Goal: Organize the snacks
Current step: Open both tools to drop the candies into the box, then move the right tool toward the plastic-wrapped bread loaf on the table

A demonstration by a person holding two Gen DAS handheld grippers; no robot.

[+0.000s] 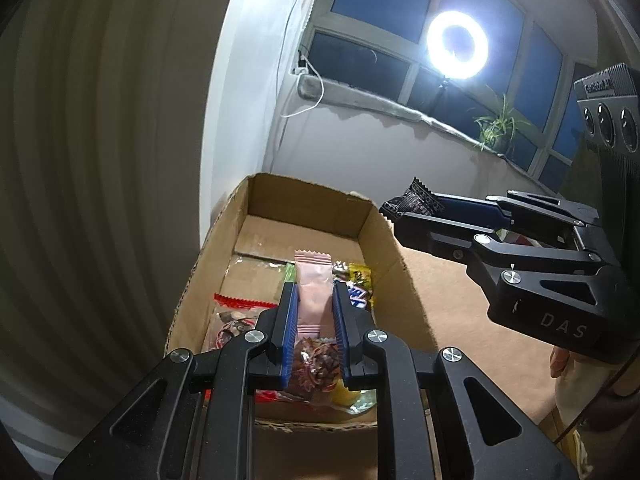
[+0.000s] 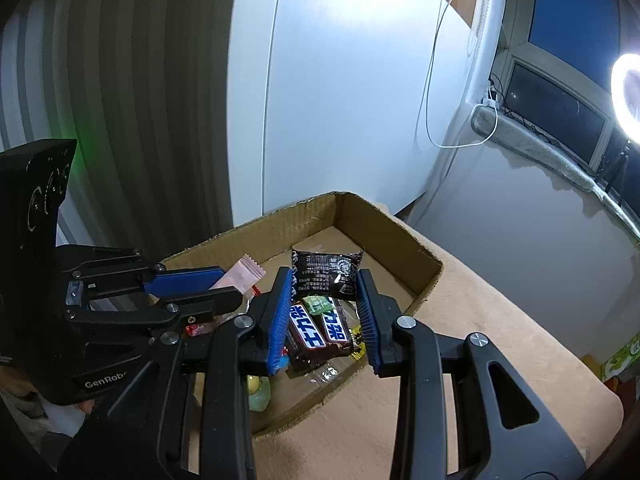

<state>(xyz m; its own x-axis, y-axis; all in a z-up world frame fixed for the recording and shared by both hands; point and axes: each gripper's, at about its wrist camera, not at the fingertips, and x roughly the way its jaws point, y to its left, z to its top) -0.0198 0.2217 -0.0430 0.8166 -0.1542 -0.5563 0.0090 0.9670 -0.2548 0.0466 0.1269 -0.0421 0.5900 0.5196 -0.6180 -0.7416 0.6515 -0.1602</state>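
**Dual-Gripper Release of Two Packets into the Snack Box**

Status. The left gripper (image 1: 314, 308) is clamped on a pink packet (image 1: 313, 280), held above the cardboard box (image 1: 308, 200). The right gripper (image 2: 326, 312) is clamped on a black packet (image 2: 326, 276), also over the box interior. Both packets are airborne; neither touches the box contents.

Procedure (judgement).
1. Lower each gripper until its packet sits just above the snacks already in the box.
2. Aim for bare cardboard floor toward the 12 o'clock end of the box; the near end, toward 6 o'clock, is already crowded.
3. Release one gripper at a time. The two tools stand close together, and simultaneous opening risks finger contact.
4. Keep the fingers clear of the box wall while withdrawing; the box is light and would probably shift if snagged.

View comparison.
- The left wrist view shows the right gripper at 3 o'clock, side-on, with the black packet projecting past its fingertips toward the box rim. It also shows a red-edged snack bag (image 1: 236, 316) in the box.
- The right wrist view shows the chocolate bars (image 2: 316, 328) directly beneath the black packet, and the left gripper entering from 9 o'clock with the pink packet's crimped end visible. A green carton (image 2: 620, 356) lies off the table at 3 o'clock, seen only here.
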